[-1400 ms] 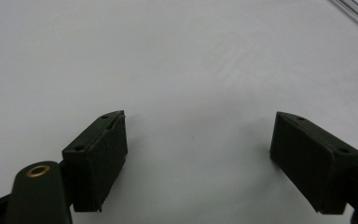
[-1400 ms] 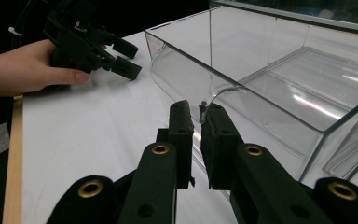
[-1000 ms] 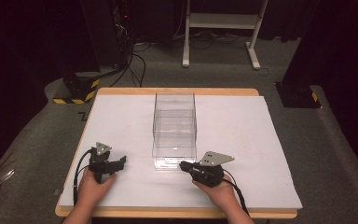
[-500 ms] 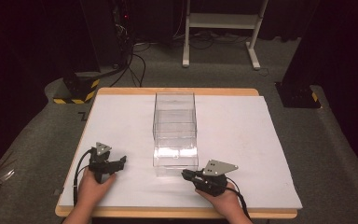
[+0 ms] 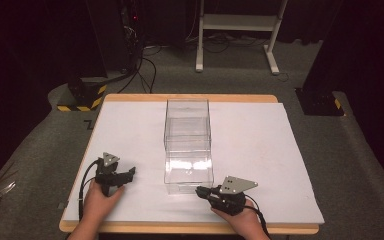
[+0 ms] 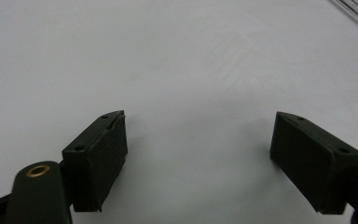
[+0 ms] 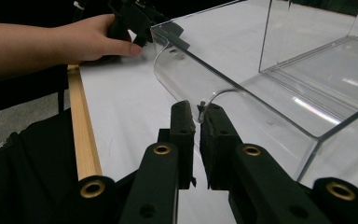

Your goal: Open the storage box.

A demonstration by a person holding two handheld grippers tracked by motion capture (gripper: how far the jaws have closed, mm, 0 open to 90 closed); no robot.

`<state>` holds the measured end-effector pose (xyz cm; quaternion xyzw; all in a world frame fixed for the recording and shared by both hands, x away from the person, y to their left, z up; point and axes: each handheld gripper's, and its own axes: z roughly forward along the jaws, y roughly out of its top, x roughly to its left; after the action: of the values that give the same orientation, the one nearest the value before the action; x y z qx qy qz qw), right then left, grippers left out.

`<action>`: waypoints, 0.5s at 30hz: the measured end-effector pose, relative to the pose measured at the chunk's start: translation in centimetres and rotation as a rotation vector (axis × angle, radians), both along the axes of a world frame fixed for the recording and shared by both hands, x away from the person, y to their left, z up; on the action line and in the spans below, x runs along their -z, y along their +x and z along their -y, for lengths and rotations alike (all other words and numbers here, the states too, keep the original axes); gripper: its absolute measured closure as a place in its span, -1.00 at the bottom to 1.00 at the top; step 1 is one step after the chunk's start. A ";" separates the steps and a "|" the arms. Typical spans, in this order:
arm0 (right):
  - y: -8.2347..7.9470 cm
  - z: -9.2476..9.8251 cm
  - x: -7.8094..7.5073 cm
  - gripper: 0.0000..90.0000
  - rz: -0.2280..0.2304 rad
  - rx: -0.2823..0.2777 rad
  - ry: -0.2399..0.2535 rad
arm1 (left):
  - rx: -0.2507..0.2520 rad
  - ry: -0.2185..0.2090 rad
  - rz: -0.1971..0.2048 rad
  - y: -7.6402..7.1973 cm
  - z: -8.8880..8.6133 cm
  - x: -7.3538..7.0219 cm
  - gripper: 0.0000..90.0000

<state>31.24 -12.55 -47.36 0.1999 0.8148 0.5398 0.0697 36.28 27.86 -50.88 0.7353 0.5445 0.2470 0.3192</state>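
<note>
A clear plastic case (image 5: 187, 122) stands upright in the middle of the white table (image 5: 265, 150). Its clear drawer (image 5: 189, 172) sticks out of the case's near end, toward the person. My right gripper (image 5: 201, 190) sits just in front of it. In the right gripper view the jaws of the right gripper (image 7: 198, 113) are shut on the drawer's curved front lip (image 7: 186, 77). My left gripper (image 5: 129, 173) rests on the table to the left of the case. Its jaws stand wide open in the left gripper view (image 6: 200, 128), with bare white surface between them.
The table's wooden front edge (image 7: 81, 135) runs close under both hands. On the floor behind the table stand a white frame (image 5: 237, 30), a black-and-yellow base (image 5: 82, 97) and cables (image 5: 145, 65). A dark block (image 5: 320, 102) sits at the back right.
My right gripper has moved toward the table's front edge, and the drawer has slid further out of the case with it. The left gripper has stayed put.
</note>
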 end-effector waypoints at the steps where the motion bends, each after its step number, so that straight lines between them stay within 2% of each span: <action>1: 0.0 0.0 0.0 0.86 0.000 -0.001 0.001 | 0.000 0.000 0.000 0.0 0.0 0.0 -0.58; 10: 0.0 0.0 0.1 0.86 -0.006 -0.006 0.016 | 0.000 0.000 0.000 0.0 0.0 0.0 -0.58; 15: -0.1 -0.1 0.1 0.86 -0.002 -0.010 0.007 | 0.000 0.000 0.000 0.0 0.0 0.0 -0.58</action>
<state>31.17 -12.43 -47.46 0.1967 0.8138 0.5428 0.0657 36.28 27.86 -50.88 0.7353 0.5444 0.2470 0.3192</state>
